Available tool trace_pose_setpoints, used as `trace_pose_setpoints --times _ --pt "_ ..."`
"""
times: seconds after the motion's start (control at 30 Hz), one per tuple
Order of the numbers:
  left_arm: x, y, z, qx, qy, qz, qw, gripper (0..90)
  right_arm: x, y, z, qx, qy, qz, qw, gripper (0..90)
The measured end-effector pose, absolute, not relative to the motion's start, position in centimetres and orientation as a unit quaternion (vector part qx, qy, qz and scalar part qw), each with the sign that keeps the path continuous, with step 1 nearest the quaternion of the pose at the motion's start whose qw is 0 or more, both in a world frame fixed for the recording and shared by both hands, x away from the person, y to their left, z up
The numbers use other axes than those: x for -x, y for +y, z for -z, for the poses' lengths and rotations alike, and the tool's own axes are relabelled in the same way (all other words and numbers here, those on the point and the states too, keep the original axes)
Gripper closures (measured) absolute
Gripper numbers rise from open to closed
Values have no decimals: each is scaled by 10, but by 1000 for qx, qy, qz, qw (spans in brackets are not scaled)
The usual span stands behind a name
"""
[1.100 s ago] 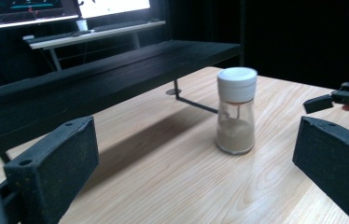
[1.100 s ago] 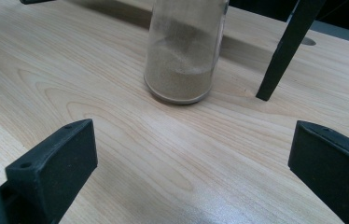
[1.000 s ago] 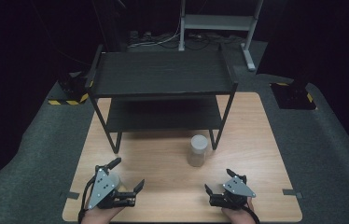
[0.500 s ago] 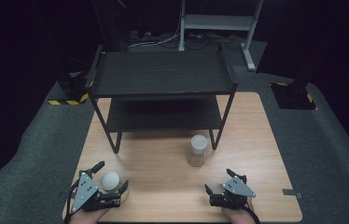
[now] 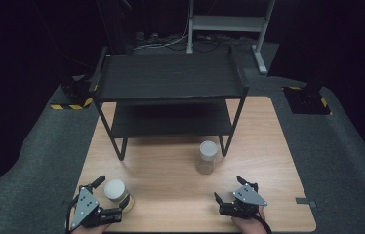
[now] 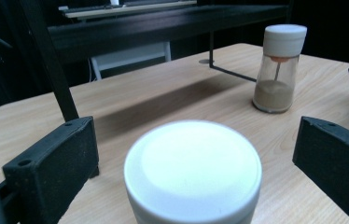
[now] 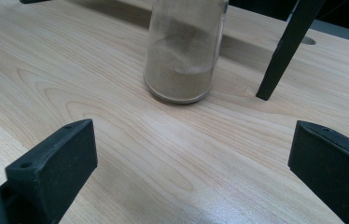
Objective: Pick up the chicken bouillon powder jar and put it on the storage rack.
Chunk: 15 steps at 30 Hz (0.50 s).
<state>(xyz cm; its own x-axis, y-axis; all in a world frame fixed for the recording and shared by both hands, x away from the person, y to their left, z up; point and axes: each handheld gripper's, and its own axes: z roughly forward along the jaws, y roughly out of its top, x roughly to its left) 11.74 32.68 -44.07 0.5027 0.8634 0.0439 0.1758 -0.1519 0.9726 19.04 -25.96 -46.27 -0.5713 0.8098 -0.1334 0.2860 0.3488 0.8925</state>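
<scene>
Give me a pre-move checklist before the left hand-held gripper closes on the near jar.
1. Left hand-held gripper open, jaws wide: ok.
2. Near jar between the jaws, gaps on both sides: ok.
3. Jar upright, white lid on: ok.
4. Jaw height on the jar body: cannot tell, the lid hides the body.
5. Far jar apart from the grasp, by the shelf leg: ok.
6. Right hand-held gripper open, holding nothing, off to the side: ok.
</scene>
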Motion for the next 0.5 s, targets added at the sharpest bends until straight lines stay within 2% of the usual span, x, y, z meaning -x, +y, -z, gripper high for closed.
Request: trace_pose_setpoints --times 0.5 --pt "-117 331 458 -682 399 -304 533 10 -191 -260 463 -357 766 -445 294 2"
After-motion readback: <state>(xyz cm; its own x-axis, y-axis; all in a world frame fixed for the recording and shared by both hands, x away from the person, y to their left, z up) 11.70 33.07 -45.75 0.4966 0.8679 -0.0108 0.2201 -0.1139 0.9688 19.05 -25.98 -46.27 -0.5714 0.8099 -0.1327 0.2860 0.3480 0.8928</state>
